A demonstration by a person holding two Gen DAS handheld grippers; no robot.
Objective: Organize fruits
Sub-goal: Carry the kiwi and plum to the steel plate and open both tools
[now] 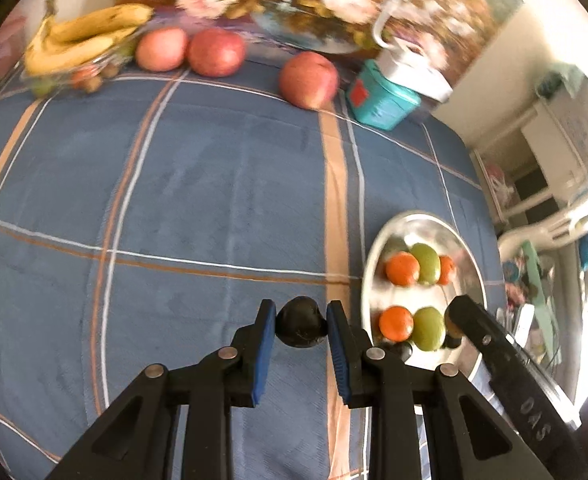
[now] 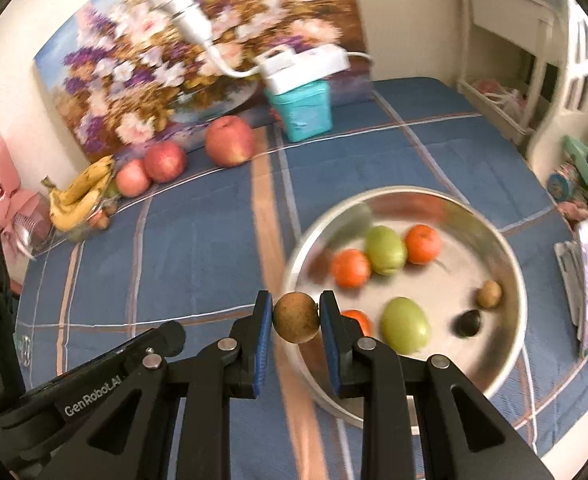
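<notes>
Left hand-held gripper (image 1: 301,326) pinches a dark fruit (image 1: 301,327), right hand-held gripper (image 2: 296,322) a brown fruit (image 2: 296,323); both clamped, lifted over the bed beside the pan (image 2: 510,240), prob. to join the sorted rows w/ oranges & green fruit.

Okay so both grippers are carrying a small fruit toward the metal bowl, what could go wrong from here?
1. The left hand-held gripper pinches its dark round fruit only at the sides; it may slip out over the blue cloth.
2. The right hand-held gripper holds a brown fruit just at the metal bowl rim; released early, it could bounce outside.
3. The two grippers are close together and might collide.
</notes>
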